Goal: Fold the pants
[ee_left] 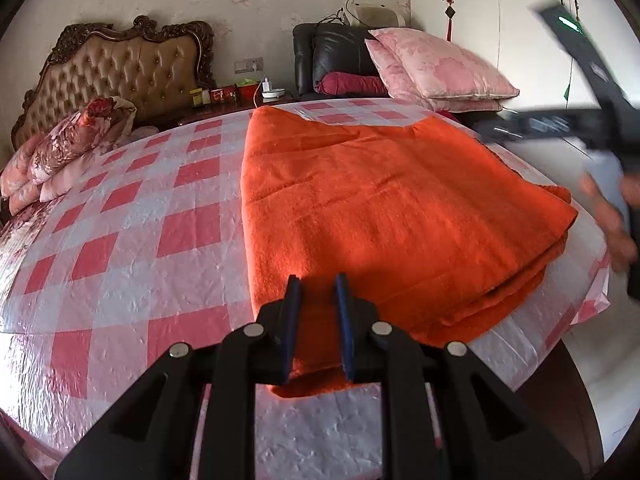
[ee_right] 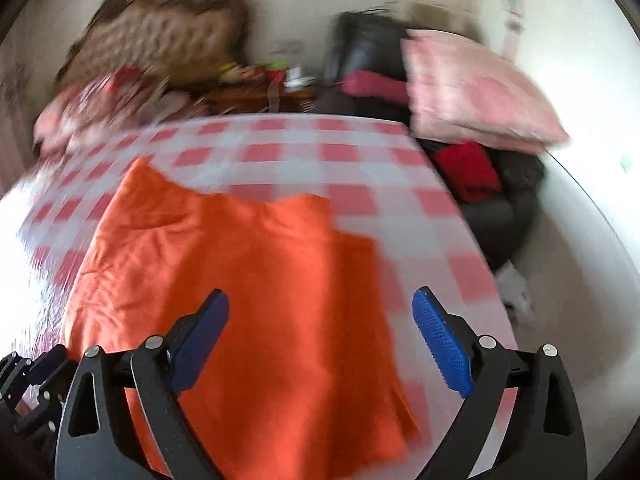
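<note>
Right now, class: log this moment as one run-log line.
left gripper: shut on orange pants | right gripper: open, above pants, blurred | pants: folded on checked table

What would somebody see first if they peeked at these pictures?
The bright orange pants jump out first, lying folded on the pink-and-white checked cover of the table. Next comes the left hand-held gripper, its blue fingers closed on the near corner of the pants, while the right hand-held gripper hangs wide open above the cloth. Behind, pink pillows are stacked on the right.
</note>
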Demonstrator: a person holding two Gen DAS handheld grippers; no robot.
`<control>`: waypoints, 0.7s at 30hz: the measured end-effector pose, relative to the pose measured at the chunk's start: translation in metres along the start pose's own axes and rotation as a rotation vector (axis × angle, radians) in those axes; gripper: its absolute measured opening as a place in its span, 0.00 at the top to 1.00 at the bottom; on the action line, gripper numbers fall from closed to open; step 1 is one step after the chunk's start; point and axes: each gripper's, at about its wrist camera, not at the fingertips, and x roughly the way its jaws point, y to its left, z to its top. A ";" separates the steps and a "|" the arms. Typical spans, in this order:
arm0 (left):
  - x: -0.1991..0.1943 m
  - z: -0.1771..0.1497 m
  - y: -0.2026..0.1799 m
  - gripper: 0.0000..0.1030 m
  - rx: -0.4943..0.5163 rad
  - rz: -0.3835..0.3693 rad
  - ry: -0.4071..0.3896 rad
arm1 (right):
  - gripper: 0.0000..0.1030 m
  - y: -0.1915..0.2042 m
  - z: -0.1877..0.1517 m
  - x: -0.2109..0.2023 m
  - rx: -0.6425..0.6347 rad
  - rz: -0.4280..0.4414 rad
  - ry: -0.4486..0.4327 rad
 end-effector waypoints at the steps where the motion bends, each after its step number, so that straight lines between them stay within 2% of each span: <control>1: 0.000 0.000 0.000 0.82 0.000 -0.003 0.000 | 0.13 0.008 0.010 0.008 -0.029 -0.014 0.012; 3: 0.000 -0.001 0.001 0.82 0.004 -0.010 -0.003 | 0.13 0.016 0.025 0.025 -0.067 -0.016 0.037; 5: -0.001 -0.002 0.001 0.81 0.013 -0.012 -0.002 | 0.14 0.013 0.033 0.060 -0.121 -0.164 0.132; 6: -0.001 -0.003 0.001 0.81 0.015 -0.014 -0.003 | 0.14 0.007 0.033 0.070 -0.127 -0.207 0.162; 7: -0.001 -0.003 0.002 0.81 0.013 -0.018 -0.003 | 0.13 -0.004 0.031 0.077 -0.106 -0.216 0.174; 9: 0.000 -0.003 0.003 0.81 0.015 -0.021 -0.004 | 0.13 -0.026 0.029 0.076 -0.009 -0.149 0.187; 11: 0.000 -0.001 0.002 0.76 0.024 -0.002 0.000 | 0.13 -0.028 0.029 0.067 -0.013 -0.182 0.152; 12: -0.001 0.000 0.000 0.71 0.029 0.029 0.006 | 0.13 -0.027 0.029 0.058 -0.018 -0.221 0.111; 13: -0.004 0.002 0.000 0.71 0.024 0.042 0.008 | 0.12 -0.026 0.028 0.046 -0.010 -0.238 0.067; 16: -0.015 0.015 0.003 0.71 -0.031 -0.003 -0.021 | 0.12 -0.020 0.025 0.014 0.045 -0.131 -0.021; 18: -0.016 0.030 -0.003 0.71 -0.026 -0.013 -0.032 | 0.12 -0.001 0.028 0.003 0.003 -0.086 -0.061; 21: -0.006 0.042 -0.020 0.71 -0.003 -0.036 -0.017 | 0.12 0.025 0.035 0.008 -0.079 -0.066 -0.058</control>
